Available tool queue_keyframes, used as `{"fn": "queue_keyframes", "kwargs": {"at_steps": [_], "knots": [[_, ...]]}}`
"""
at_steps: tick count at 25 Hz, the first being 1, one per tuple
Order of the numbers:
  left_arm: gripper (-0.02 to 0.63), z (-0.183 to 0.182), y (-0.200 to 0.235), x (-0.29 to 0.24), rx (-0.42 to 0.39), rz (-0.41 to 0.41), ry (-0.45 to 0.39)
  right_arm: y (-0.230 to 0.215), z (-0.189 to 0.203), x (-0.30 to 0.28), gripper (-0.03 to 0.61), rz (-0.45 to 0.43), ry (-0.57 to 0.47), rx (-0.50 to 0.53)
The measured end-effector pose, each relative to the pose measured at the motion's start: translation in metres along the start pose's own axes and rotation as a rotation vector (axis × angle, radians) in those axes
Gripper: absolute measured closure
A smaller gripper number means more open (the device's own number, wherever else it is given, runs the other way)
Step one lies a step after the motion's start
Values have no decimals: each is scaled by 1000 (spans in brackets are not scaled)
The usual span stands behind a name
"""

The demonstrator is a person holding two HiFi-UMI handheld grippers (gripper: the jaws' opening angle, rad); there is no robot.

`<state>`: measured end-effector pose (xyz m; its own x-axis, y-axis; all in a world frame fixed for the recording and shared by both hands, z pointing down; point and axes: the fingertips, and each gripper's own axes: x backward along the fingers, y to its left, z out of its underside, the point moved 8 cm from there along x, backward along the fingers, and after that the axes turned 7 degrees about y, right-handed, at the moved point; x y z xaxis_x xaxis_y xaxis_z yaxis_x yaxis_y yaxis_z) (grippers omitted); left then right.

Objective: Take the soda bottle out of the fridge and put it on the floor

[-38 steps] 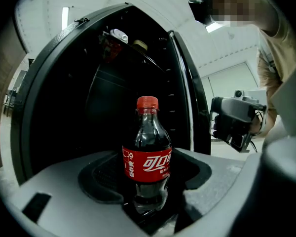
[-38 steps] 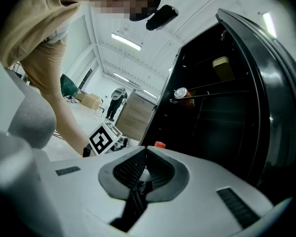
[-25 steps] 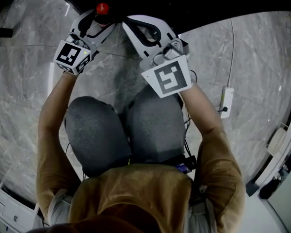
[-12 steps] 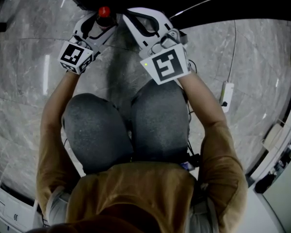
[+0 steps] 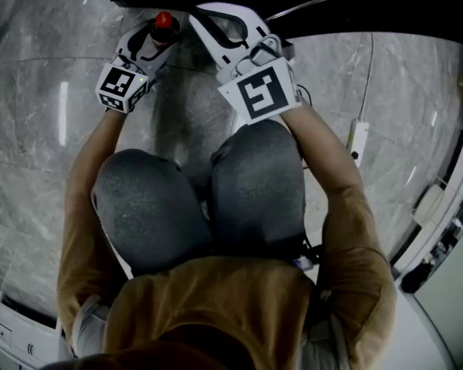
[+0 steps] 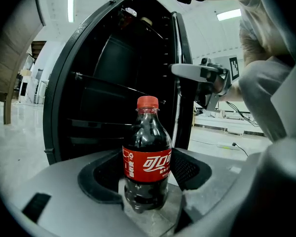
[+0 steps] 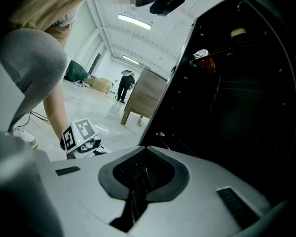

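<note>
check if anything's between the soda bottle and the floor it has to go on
Nothing visible does. The soda bottle is upright in the left gripper, out in front of the open fridge, with bare floor right under its base. The right gripper is shut, empty and off to the side.

grey marble floor [image 5: 38,153], white ceiling [image 7: 138,39] w/ strip lights [image 7: 134,22], wooden table [image 7: 147,95] far back.

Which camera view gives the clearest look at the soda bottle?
The left gripper view: the soda bottle stands upright in the middle, gripped by the left hand-held gripper, with red cap, red label and dark drink all visible. The head view shows only its red cap. The right gripper view does not show it.
</note>
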<state>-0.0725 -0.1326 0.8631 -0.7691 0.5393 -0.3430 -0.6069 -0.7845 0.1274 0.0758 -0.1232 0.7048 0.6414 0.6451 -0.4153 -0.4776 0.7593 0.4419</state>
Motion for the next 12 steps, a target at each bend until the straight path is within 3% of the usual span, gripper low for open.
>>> {"fn": "queue_keyframes", "kwargs": {"at_steps": [12], "knots": [[322,32,3,-14,21,-31,27,7,10,-7,578,-16,25,3]]}}
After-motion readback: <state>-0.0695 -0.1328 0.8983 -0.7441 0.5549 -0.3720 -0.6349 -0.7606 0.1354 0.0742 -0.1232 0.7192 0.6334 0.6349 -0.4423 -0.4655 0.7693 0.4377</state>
